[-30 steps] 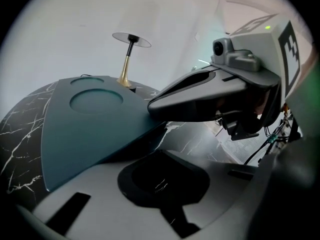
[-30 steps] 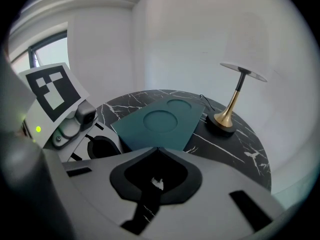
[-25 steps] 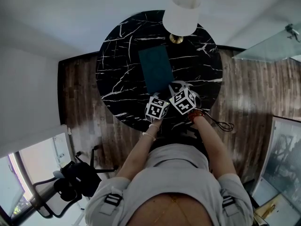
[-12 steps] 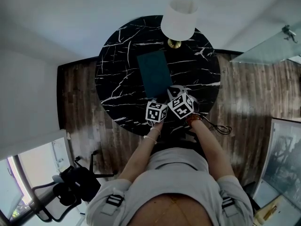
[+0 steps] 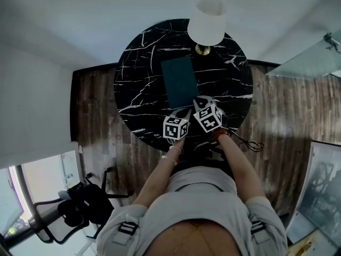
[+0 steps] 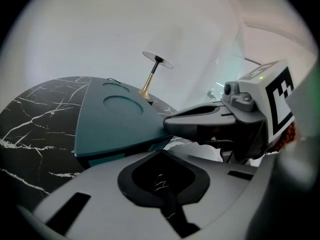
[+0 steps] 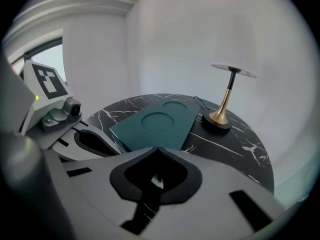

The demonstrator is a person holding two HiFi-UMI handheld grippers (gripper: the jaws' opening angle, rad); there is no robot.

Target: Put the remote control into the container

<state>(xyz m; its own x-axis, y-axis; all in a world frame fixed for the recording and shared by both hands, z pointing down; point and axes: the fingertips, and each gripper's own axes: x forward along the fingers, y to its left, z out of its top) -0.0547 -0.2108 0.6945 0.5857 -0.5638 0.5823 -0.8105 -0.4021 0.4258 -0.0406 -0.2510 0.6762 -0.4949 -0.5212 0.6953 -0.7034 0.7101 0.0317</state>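
A flat teal container [image 5: 179, 81] with two round recesses in its top lies in the middle of the round black marble table [image 5: 138, 73]. No remote control shows in any view. My left gripper [image 5: 184, 111] and right gripper [image 5: 198, 100] hover side by side at the container's near end. Both stand shut with nothing between their jaws. In the left gripper view the container [image 6: 115, 119] lies just beyond the shut left gripper [image 6: 161, 152], and the right gripper [image 6: 210, 124] reaches in from the right. The right gripper view shows the container [image 7: 160, 124] ahead of that gripper [image 7: 159, 149].
A lamp with a white shade [image 5: 208, 19] and brass foot [image 7: 218, 117] stands at the table's far edge, behind the container. Wooden floor [image 5: 96, 121] surrounds the table. A black cord [image 5: 250, 143] lies near the table's front right. A glass panel [image 5: 309, 52] is at the right.
The left gripper's marker cube has rolled slightly. Both grippers stay at the container's near end, and the right one has not moved.
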